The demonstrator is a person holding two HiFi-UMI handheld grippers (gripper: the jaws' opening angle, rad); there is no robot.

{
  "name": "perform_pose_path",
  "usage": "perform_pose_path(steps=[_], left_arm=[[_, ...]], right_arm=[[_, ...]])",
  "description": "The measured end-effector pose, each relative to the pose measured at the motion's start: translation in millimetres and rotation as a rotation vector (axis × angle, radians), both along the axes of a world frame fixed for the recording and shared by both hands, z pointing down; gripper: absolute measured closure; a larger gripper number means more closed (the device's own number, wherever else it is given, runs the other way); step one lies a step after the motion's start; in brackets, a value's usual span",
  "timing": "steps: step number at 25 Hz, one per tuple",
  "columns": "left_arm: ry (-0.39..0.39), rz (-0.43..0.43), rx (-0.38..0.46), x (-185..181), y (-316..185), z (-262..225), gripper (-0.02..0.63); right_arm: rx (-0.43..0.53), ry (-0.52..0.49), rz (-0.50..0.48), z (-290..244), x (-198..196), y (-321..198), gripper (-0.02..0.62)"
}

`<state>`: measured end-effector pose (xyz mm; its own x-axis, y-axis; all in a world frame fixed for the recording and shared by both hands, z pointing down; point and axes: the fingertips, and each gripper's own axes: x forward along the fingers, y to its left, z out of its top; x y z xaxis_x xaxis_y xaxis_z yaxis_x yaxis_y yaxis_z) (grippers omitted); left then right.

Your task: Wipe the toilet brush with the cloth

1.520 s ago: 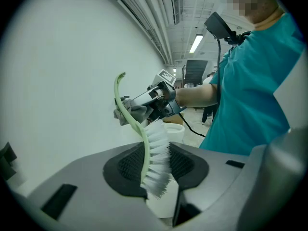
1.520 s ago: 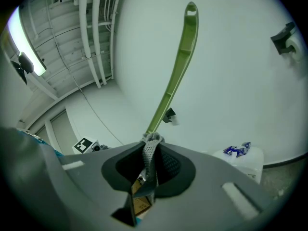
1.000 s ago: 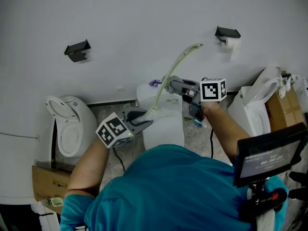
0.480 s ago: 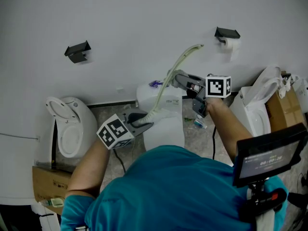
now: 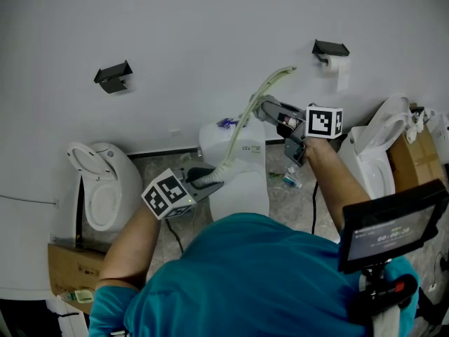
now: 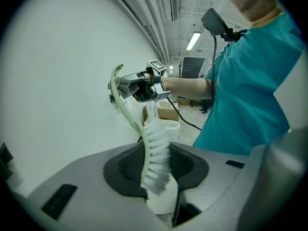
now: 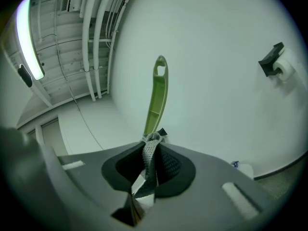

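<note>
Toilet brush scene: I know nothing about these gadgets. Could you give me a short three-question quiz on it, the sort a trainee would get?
1. True or false: the left gripper clamps the toilet brush at its bristle end.
2. What is pinched between the jaws of the right gripper?
A. a sponge
B. a cloth
C. a glove
3. Fill in: the brush's handle is pale ____.

Key: 1 true; 2 B; 3 green.
</note>
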<state>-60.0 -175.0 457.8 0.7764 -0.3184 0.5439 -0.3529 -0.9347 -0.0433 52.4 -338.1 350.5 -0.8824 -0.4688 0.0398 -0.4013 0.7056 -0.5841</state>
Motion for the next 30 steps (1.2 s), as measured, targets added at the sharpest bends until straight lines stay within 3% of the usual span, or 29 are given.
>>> perform_pose_path(steps=[30], left_arm=[[-0.076, 0.004, -0.043, -3, 5, 22, 0.477]], right_arm=[[0.095, -0.051, 0.112, -48, 45, -23, 0.549]])
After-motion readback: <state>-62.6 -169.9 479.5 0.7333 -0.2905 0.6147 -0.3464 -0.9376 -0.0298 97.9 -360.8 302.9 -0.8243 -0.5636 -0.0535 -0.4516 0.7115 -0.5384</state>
